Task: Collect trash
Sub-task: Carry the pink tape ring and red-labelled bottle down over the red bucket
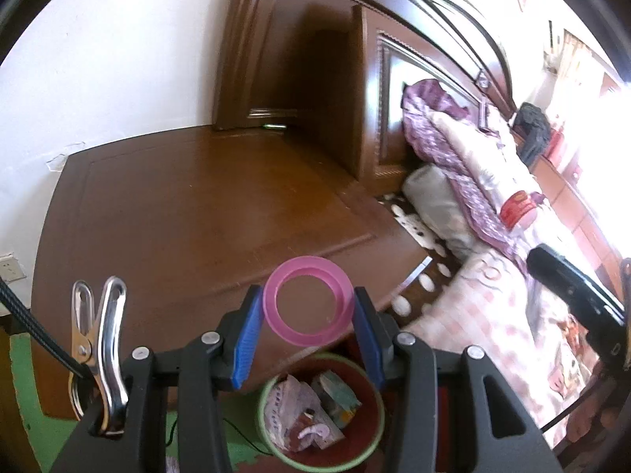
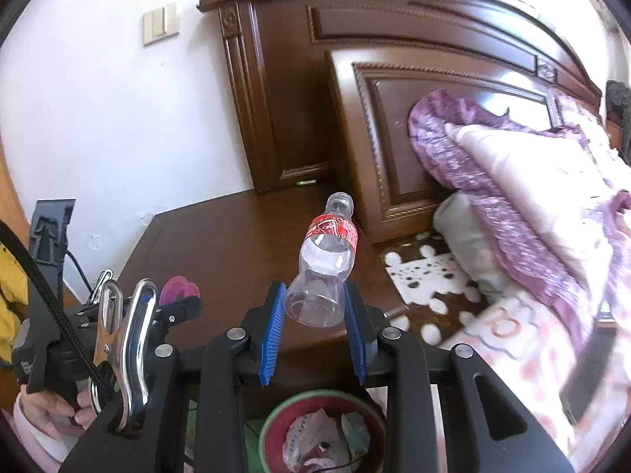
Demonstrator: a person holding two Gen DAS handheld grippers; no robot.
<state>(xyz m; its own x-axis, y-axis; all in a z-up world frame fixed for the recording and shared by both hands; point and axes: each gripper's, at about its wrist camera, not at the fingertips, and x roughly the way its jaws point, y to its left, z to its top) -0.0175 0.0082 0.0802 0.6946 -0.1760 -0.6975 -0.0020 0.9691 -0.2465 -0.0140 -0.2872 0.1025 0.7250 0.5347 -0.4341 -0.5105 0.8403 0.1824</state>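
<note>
My left gripper (image 1: pixel 309 307) is shut on a pink plastic ring (image 1: pixel 308 299), held in the air above the edge of the brown nightstand (image 1: pixel 189 213). My right gripper (image 2: pixel 315 303) is shut on the base of an empty clear plastic bottle (image 2: pixel 325 260) with a red label and no cap, its neck pointing away. A green-rimmed red trash bin (image 1: pixel 321 414) sits on the floor right below both grippers, with crumpled wrappers and paper inside; it also shows in the right wrist view (image 2: pixel 323 429). The left gripper with the pink ring (image 2: pixel 179 285) shows at the left of the right wrist view.
A dark wooden headboard (image 2: pixel 414 118) stands behind the nightstand. The bed at right carries a purple quilt (image 2: pixel 512 181), a grey pillow (image 1: pixel 437 205) and a pink checked sheet (image 1: pixel 493 315). A white wall is at left with a switch plate (image 2: pixel 159 27). Green floor mat (image 1: pixel 27 406) lies below.
</note>
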